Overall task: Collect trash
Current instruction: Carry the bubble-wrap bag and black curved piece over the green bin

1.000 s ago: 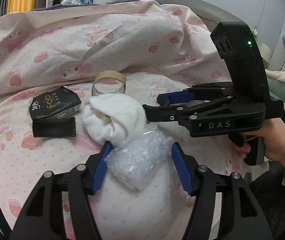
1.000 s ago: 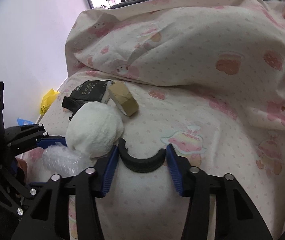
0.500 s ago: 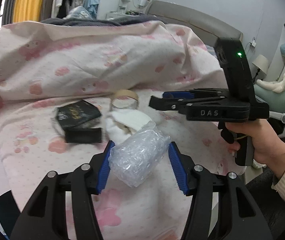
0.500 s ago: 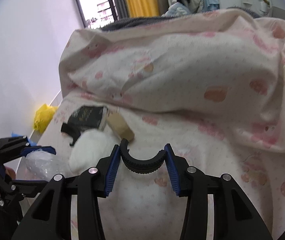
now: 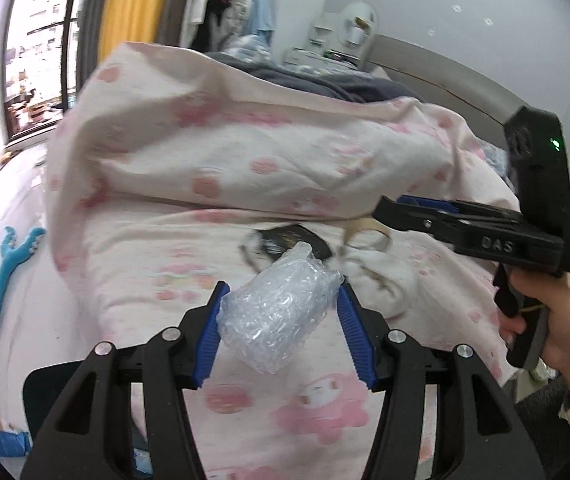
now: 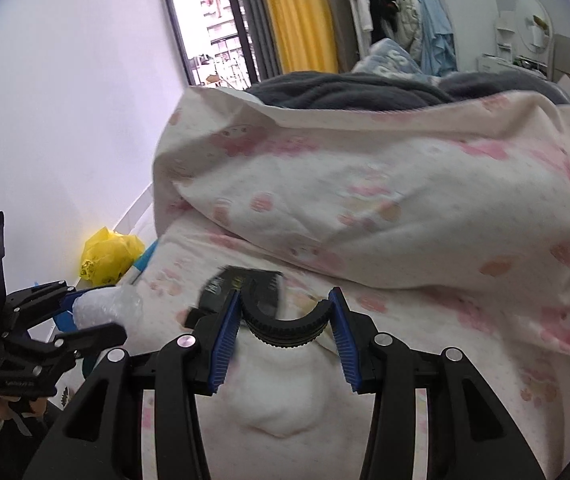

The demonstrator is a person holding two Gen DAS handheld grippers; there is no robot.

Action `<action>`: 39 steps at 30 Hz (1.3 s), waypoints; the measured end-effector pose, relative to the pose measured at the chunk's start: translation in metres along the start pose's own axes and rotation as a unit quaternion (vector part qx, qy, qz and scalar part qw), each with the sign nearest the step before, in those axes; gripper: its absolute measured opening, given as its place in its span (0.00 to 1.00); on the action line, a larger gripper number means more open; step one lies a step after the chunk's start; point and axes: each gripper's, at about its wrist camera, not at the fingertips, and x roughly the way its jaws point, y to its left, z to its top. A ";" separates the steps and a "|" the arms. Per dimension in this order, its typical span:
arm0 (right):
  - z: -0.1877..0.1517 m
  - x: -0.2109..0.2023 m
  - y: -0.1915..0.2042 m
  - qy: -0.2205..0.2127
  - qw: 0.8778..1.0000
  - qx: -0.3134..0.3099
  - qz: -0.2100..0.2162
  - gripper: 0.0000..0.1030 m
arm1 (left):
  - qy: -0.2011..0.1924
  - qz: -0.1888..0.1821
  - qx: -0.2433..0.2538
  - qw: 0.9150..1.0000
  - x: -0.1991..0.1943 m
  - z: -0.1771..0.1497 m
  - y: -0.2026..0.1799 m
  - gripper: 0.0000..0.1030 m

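Grippers tilted downward over the bed (image 5: 133, 264). The left gripper (image 5: 281, 320) pinched a bubble-wrap wad (image 5: 277, 312); the right gripper (image 6: 285, 328) clamped a black curved piece (image 6: 285, 326), perhaps half of a ring.

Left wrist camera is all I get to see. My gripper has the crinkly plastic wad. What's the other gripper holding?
Observer: The right gripper is shut on a black ribbed half-ring.
Operator: Is there a trash bag anywhere?
Observer: A yellow plastic bag sits on the floor by the wall. What it's for, I can't tell.
Operator: Does my wad look safe from over there?
Observer: Yes, the left gripper has the plastic wad between its fingers, up off the bed.
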 end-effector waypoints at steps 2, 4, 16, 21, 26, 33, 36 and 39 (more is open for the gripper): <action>0.003 0.003 0.009 -0.002 1.000 -0.004 0.006 0.44 | -0.006 0.013 -0.008 1.000 -0.006 0.001 0.010 0.56; 0.007 0.005 0.019 -0.003 1.000 -0.009 0.013 0.44 | -0.008 0.028 -0.016 0.999 -0.010 0.001 0.020 0.56; 0.012 0.039 0.086 0.017 0.997 -0.051 0.046 0.44 | 0.004 0.118 -0.077 0.990 -0.032 -0.006 0.084 0.56; 0.014 0.052 0.115 0.027 0.995 -0.064 0.068 0.44 | 0.022 0.143 -0.090 0.985 -0.035 -0.015 0.104 0.56; 0.017 0.059 0.141 0.026 0.993 -0.075 0.086 0.44 | 0.039 0.158 -0.100 0.982 -0.040 -0.026 0.125 0.56; 0.016 0.079 0.183 0.040 0.988 -0.086 0.119 0.44 | 0.069 0.163 -0.113 0.978 -0.042 -0.045 0.151 0.56; 0.015 0.088 0.201 0.049 0.986 -0.098 0.126 0.44 | 0.087 0.165 -0.118 0.975 -0.042 -0.055 0.162 0.56; 0.015 0.096 0.217 0.056 0.984 -0.107 0.131 0.44 | 0.111 0.162 -0.125 0.973 -0.040 -0.066 0.172 0.56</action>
